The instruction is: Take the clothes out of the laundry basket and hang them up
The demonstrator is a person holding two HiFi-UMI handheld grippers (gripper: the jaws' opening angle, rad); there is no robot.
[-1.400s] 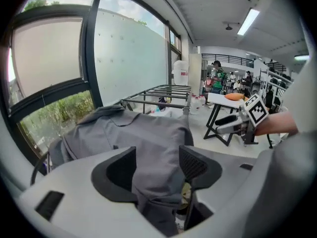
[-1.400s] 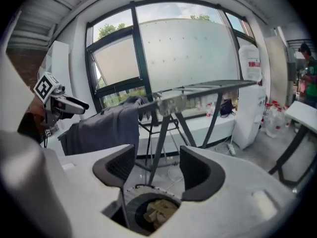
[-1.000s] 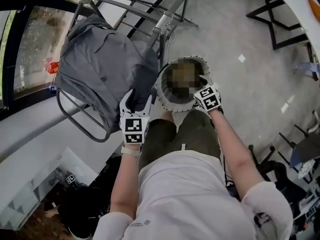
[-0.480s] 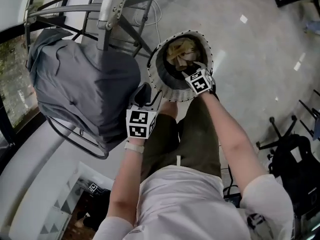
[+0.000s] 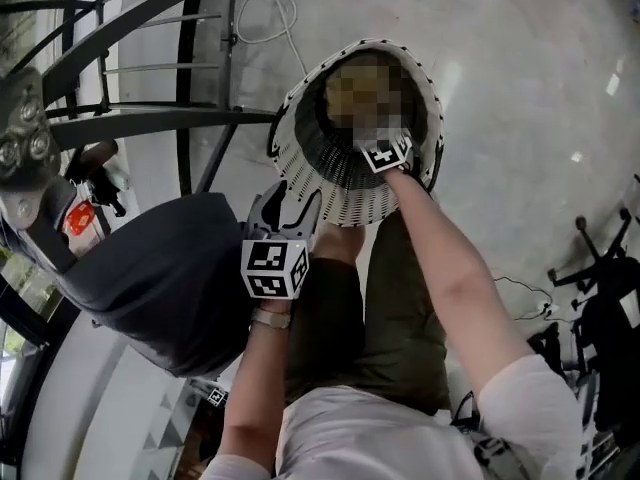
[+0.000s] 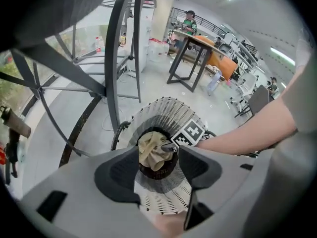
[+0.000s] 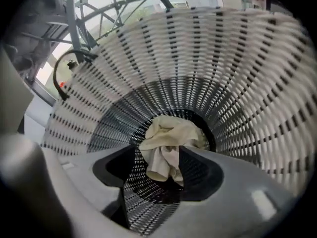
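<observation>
Reaching gripper: right gripper (image 7: 157, 157), inside the mouth of the laundry basket (image 5: 340, 193), upper centre of the head view, pointing steeply down.
Right fingers: spread wide; nothing pinched.
Cloth: cream cloth (image 7: 168, 143), crumpled at the dark bottom of the basket; seen through the gap between the right fingers, pads not pressed on it.
Left gripper: left gripper (image 6: 158, 155), outside the basket, just beside its lower-left wall in the head view, aimed down toward the opening.
Left fingers: spread, empty; basket and cloth show beyond the gap.
Basket: white woven wall with dark slots, tilted, standing on the pale floor (image 5: 520, 88) just in front of the person's legs.
Rack: dark metal drying rack (image 5: 150, 118), upper left of the head view.
Hung item: dark grey garment (image 5: 165, 268), draped at lower left, beside the left gripper.
</observation>
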